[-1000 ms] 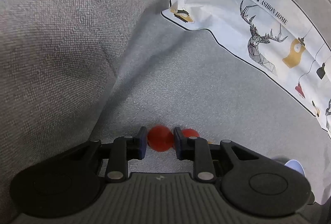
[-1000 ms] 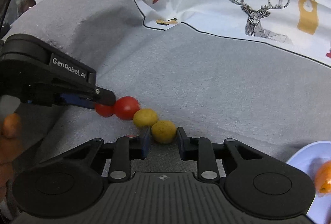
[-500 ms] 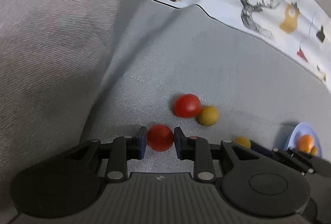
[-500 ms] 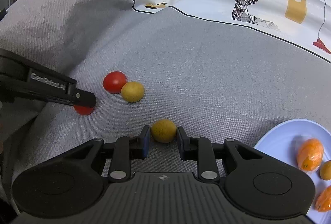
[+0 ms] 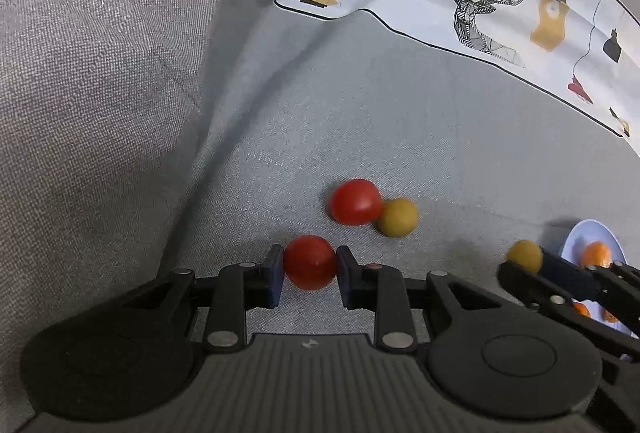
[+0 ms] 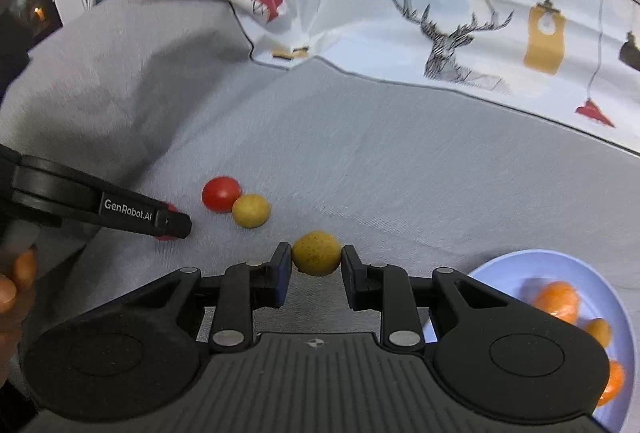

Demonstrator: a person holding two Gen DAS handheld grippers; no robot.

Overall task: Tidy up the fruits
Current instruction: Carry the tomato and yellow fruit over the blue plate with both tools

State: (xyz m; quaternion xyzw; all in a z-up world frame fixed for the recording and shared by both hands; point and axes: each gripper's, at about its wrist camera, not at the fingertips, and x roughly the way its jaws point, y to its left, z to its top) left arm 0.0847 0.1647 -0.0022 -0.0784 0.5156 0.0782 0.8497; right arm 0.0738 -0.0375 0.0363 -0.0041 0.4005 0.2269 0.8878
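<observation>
My left gripper (image 5: 310, 265) is shut on a red cherry tomato (image 5: 310, 263), held just above the grey cloth. My right gripper (image 6: 316, 257) is shut on a yellow cherry tomato (image 6: 316, 253); it also shows in the left wrist view (image 5: 525, 255). A second red tomato (image 5: 356, 201) and a second yellow tomato (image 5: 399, 217) lie touching on the cloth, ahead of the left gripper; the right wrist view shows them too, red (image 6: 221, 193) and yellow (image 6: 251, 211). The left gripper (image 6: 172, 223) reaches in from the left there.
A pale blue plate (image 6: 516, 265) with several orange fruits (image 6: 558, 301) sits at the right; it shows in the left wrist view (image 5: 580, 235). A white printed cloth (image 6: 440, 13) with a deer lies at the back. Grey fabric rises in a fold at left (image 5: 100, 93).
Both grippers have lifted and pulled back from the row of tomatoes, each carrying its tomato. The right gripper has moved towards the plate, and more of the plate shows.
</observation>
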